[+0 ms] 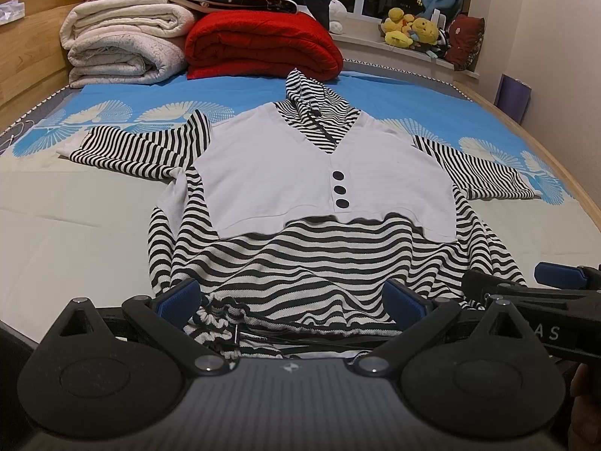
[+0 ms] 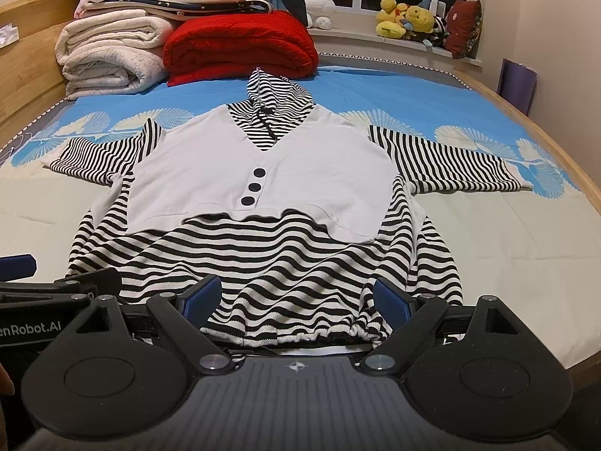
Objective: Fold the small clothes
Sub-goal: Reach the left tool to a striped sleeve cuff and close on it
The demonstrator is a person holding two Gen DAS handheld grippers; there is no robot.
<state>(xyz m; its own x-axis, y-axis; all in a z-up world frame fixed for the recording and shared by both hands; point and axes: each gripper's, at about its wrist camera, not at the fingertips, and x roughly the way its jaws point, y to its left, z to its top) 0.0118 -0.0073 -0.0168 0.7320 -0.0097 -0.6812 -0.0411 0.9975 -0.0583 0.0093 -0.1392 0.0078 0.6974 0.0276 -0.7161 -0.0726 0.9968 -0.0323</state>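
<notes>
My left gripper and right gripper gape wide, holding nothing, at the hem of the striped hooded top spread flat on the bed.

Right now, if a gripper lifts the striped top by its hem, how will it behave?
The striped top will probably droop limply: it already ripples on the bed. Its white front panel hangs loose at its lower edge, so it may flap open.

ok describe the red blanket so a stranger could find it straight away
Look to the far end of the bed, beyond the striped top laid flat. The red blanket sits folded there, beside the cream blankets. It is the only bright red bundle in that stack.
</notes>
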